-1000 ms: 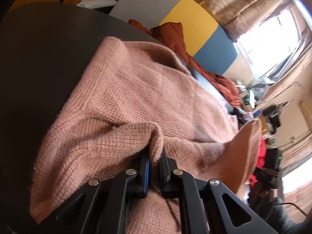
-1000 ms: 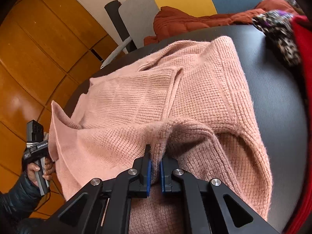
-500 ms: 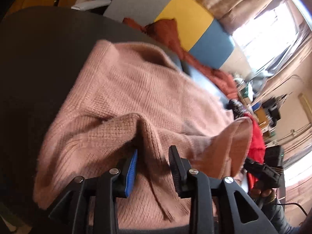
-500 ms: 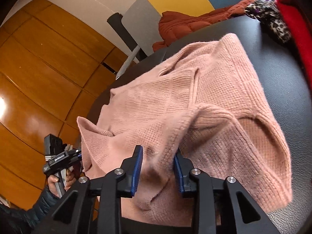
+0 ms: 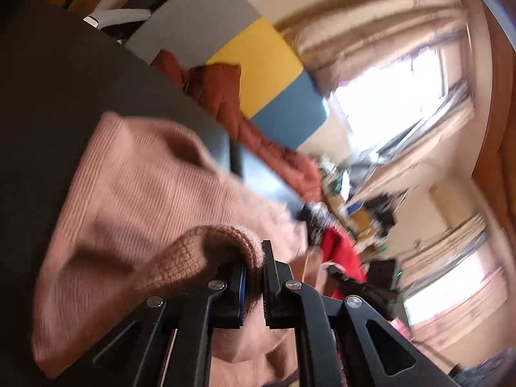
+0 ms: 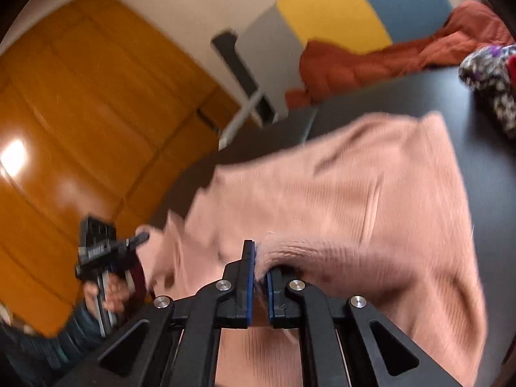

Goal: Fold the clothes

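A dark round table (image 6: 503, 193) stands before wooden wall panels (image 6: 80, 113). The left gripper (image 5: 254, 277) and the right gripper (image 6: 259, 274) each pinch a bunched ridge of the pink knit sweater (image 6: 371, 193), jaws nearly closed on the cloth, likely to carry that edge over the rest lying on the table.

**Bare table left and far; clothes block the right**

Dark table (image 5: 64, 96) lies bare left of the pink sweater (image 5: 145, 193). Far right, a patterned garment (image 6: 490, 80) and red cloth (image 5: 342, 251) crowd the edge; the orange jacket (image 6: 371, 61) lies beyond.
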Available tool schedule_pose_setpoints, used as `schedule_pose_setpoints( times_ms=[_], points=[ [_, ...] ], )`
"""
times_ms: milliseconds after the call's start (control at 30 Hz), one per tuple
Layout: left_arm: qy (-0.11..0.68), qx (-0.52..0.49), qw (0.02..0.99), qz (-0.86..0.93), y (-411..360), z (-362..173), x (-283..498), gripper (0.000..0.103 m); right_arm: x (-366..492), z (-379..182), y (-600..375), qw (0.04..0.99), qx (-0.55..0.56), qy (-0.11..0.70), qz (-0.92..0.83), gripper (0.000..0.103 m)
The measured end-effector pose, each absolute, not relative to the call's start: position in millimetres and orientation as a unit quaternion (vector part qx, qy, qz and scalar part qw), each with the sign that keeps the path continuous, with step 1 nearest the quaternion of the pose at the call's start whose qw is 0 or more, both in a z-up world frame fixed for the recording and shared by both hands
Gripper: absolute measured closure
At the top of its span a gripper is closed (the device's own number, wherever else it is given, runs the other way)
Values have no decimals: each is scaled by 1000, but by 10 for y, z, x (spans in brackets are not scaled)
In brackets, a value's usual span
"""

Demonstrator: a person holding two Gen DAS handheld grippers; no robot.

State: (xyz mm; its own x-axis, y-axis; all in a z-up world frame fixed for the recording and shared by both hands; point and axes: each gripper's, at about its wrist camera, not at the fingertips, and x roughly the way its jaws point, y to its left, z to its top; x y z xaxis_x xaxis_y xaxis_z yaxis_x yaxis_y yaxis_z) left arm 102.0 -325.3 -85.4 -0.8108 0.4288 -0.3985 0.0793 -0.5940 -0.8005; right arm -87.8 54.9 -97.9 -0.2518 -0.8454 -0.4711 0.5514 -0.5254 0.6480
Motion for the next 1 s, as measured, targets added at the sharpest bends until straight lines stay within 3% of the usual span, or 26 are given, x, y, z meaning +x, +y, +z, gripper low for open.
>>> schedule_pose_setpoints(
  times_ms=[233,333,433,667,700,767,800,1000],
  points=[
    [-517,-317,22,795,-3684,-1264,590,96,-1545,-1155,649,363,421,-252,-792,97],
    [-545,-335,-5,768,-3834,-1481,534,89,-1637,-1204,685,340,425,-247,-802,93],
    [-526,-330,-9,784,-3853,-1423,590,85,-1569,-1095,706,349,415,-199,-816,93],
    [-399,-359,-45,843,-3821,-1062,773,82,-1209,-895,571,391,403,35,-827,91],
    [-373,-368,-51,850,-3770,-1047,790,82,-1171,-897,521,396,402,64,-823,87],
    [-324,-387,-61,861,-3685,-1009,810,81,-1139,-915,391,400,397,112,-818,65],
    [-303,-395,-63,865,-3638,-1001,822,81,-1135,-926,325,402,394,131,-816,61],
    [-215,-429,-34,877,-3384,-994,871,81,-1202,-993,-129,410,383,216,-799,60]
  ],
)
